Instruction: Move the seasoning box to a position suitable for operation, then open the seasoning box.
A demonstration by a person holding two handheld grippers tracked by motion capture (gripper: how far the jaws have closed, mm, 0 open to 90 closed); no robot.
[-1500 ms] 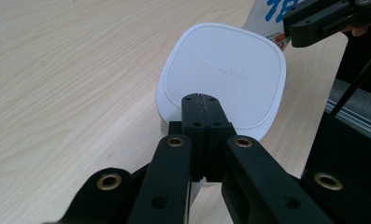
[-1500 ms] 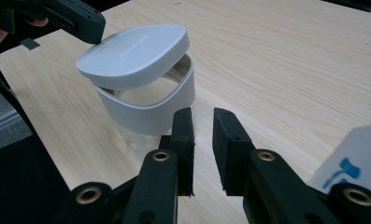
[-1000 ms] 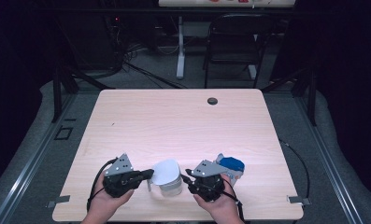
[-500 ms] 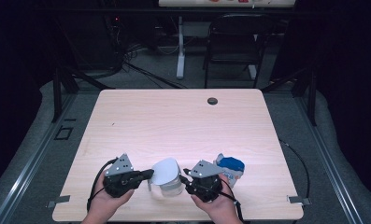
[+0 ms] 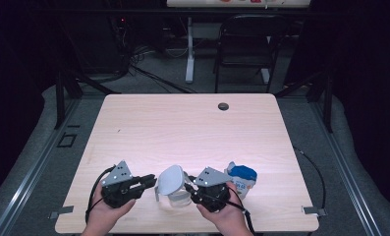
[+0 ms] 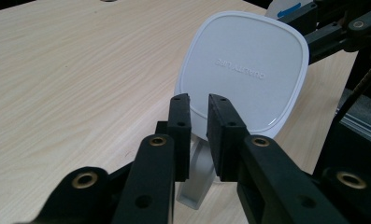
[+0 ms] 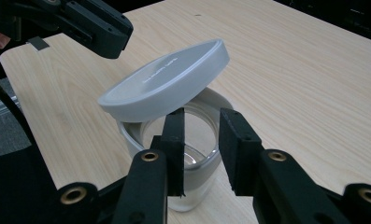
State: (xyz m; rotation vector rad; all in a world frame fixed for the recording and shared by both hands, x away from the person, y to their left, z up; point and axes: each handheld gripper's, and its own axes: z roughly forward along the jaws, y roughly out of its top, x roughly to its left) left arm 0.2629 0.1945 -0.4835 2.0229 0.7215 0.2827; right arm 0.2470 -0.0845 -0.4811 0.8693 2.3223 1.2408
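A clear glass container (image 7: 192,158) with a grey-white collar stands near the front edge of the light wooden worktop (image 5: 182,128), between the two hands. Its white, rounded-square lid (image 6: 246,65) is tipped up steeply on the rim, the raised edge toward the right gripper's side, with embossed lettering across its top face. In the high view the lid (image 5: 171,178) hides most of the container (image 5: 179,196).

The right gripper (image 7: 203,135) has its two black pads on either side of the container's near wall, one inside the rim under the lid and one outside; whether they press on the glass I cannot tell.

The left gripper (image 6: 198,109) sits just before the lower edge of the lid, its jaws having just been opening: a narrow gap shows between them, with nothing pinched.

Just behind the right hand (image 5: 222,216) lies a white packet with a blue top (image 5: 241,178).
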